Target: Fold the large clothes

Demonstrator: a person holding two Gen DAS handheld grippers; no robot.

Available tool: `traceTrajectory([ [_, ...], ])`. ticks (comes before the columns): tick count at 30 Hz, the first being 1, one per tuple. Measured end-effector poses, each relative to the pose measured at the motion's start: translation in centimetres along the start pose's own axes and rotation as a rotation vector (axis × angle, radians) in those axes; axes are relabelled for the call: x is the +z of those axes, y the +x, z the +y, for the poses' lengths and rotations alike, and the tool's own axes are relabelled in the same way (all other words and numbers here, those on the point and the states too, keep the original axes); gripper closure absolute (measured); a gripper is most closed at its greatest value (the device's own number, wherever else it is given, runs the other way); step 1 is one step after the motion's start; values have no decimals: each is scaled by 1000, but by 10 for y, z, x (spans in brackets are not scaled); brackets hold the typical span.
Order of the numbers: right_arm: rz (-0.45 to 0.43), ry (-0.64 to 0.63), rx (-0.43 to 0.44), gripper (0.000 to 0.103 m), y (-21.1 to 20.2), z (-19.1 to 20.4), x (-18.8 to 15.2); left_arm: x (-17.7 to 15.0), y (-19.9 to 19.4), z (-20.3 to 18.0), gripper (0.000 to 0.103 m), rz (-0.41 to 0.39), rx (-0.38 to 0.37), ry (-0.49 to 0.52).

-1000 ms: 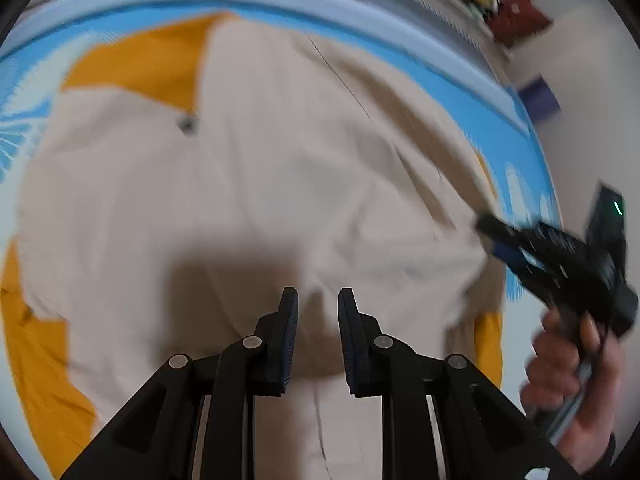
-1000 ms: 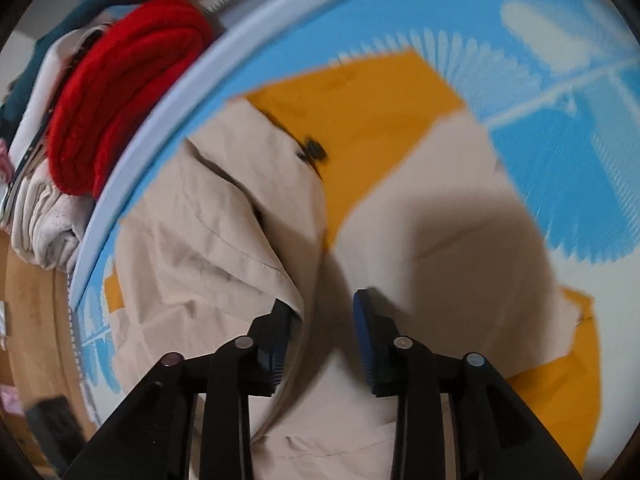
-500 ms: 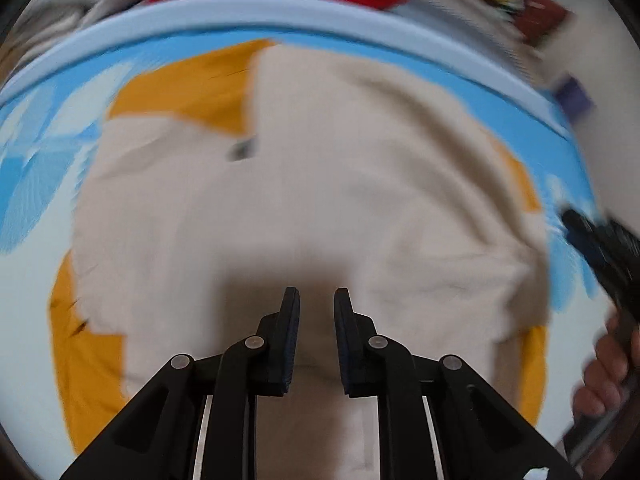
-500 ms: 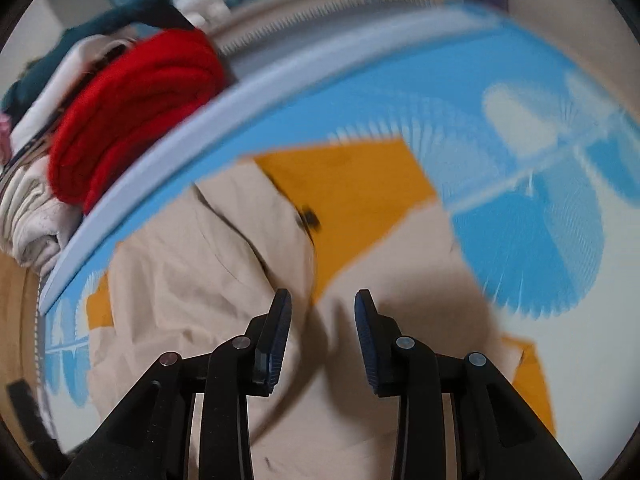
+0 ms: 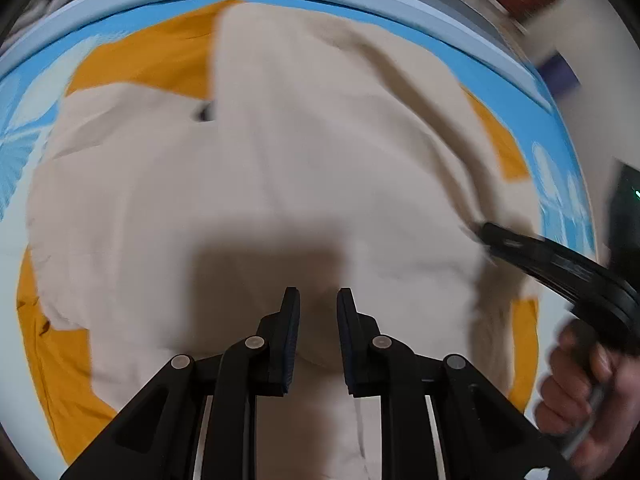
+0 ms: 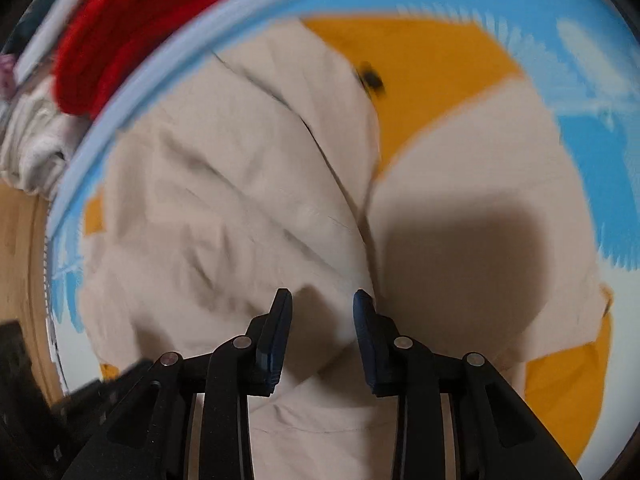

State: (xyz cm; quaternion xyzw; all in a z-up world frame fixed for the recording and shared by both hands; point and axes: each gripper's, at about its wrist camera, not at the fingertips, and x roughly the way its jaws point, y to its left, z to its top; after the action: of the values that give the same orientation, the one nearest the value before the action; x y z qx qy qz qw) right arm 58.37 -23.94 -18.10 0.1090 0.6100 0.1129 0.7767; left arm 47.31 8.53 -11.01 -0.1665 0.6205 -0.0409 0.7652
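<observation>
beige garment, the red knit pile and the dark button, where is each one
beige garment (image 5: 320, 152), left wrist view, on its flat middle panel
red knit pile (image 6: 132, 24), right wrist view, on its middle
dark button (image 6: 372, 79), right wrist view, on its centre

Garment on mat, clothes pile beyond.

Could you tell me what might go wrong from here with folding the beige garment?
Both grippers, left gripper and right gripper, hover open above the beige garment; a pinch here may catch only the top layer. The creases could get folded in. Motion blur suggests a misplaced grasp.
</observation>
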Motion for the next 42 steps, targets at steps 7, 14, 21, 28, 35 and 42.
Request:
traceTrajectory([
  [7, 43, 11, -16, 68, -2, -10, -5, -6, -2, 21, 88, 36, 49, -81],
  [14, -398, -164, 9, 68, -133, 5, -9, -11, -87, 11, 88, -233, 17, -2],
  [21, -572, -227, -61, 68, -205, 2, -49, -47, -126, 1, 88, -327, 16, 59],
  [28, -681, -288, -43, 84, -281, -15, -109, -113, -188, 14, 88, -449, 12, 89],
  [35, -820, -252, 16, 83, -396, -66, -214, -217, -243, 60, 90, -491, 37, 49],
  [42, -542, -70, -10, 81, -346, -166, -292, -299, -199, 141, 95, -313, 33, -183],
])
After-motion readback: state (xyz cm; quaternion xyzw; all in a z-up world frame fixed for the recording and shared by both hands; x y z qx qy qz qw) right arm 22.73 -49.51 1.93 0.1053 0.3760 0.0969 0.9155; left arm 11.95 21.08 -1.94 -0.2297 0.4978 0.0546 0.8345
